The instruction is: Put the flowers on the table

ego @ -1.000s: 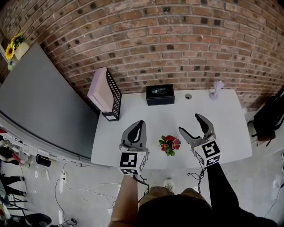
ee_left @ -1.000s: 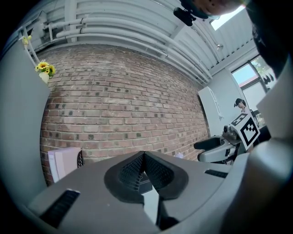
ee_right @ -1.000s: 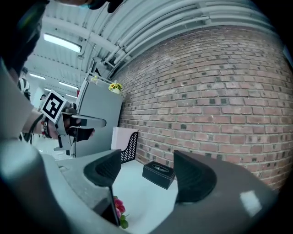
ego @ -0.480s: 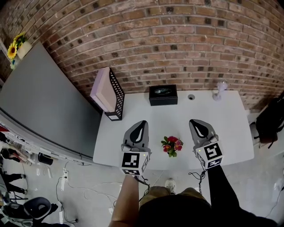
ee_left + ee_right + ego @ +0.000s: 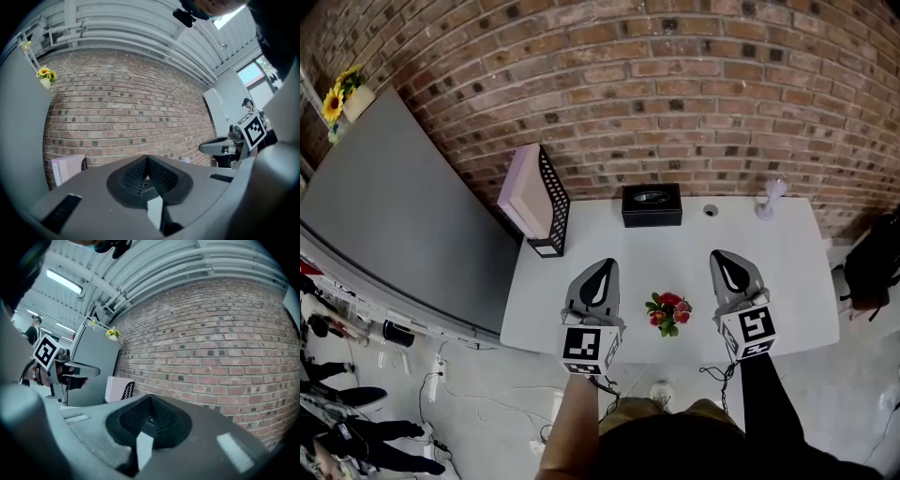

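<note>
Lying near the front edge of the counter (image 5: 787, 272) between the left gripper (image 5: 602, 277) and right gripper (image 5: 729, 267), both closed on nothing, the flowers (image 5: 668, 312) could be knocked off by either gripper's careless sweep.

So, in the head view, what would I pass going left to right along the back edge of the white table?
black mesh file holder holding a pale pink folder → black rectangular box → small round hole in the tabletop → small pale purple ornament
</note>
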`<state>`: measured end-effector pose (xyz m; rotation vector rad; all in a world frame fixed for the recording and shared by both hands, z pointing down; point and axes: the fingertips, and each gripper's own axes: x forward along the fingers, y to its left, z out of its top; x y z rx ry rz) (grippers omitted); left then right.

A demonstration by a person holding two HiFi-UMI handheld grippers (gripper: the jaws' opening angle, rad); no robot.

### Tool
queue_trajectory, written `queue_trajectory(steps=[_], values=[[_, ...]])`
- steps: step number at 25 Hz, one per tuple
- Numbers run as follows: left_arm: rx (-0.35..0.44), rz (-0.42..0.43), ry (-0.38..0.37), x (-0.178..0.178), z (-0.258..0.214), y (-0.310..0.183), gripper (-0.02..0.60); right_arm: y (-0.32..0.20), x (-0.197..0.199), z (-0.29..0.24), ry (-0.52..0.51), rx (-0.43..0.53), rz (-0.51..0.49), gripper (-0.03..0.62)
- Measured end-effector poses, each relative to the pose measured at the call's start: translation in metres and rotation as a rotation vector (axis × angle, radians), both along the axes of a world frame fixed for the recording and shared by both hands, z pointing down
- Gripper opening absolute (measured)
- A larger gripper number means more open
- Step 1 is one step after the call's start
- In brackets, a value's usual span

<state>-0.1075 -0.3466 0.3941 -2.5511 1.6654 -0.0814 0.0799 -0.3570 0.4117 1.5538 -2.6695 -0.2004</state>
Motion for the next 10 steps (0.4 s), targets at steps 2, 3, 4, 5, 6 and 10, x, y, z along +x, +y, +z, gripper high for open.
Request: queue_trajectory(steps=[2,3,4,5,6,10], values=[[0.007,-0.003,-0.003,-0.002,-0.002,0.0,0.008,0.001,0.0,-0.001,-0.003,0.004,0.002,0.0],[0.01,-0.004,-0.007,-0.002,-0.003,0.001,0.008,0.001,0.0,-0.002,-0.005,0.009,0.004,0.0],[0.013,-0.005,-0.009,-0.002,-0.004,0.001,0.008,0.002,0.0,-0.003,-0.009,0.016,0.007,0.0],[0.016,-0.005,-0.01,-0.002,-0.005,0.002,0.008,0.003,0.001,-0.005,-0.012,0.023,0.009,0.0],[0.018,-0.004,-0.01,-0.002,-0.006,0.002,0.008,0.003,0.002,-0.007,-0.014,0.028,0.01,0.0],[0.014,-0.004,-0.008,0.001,-0.007,0.003,0.008,0.004,0.005,-0.011,-0.018,0.036,0.01,0.0]])
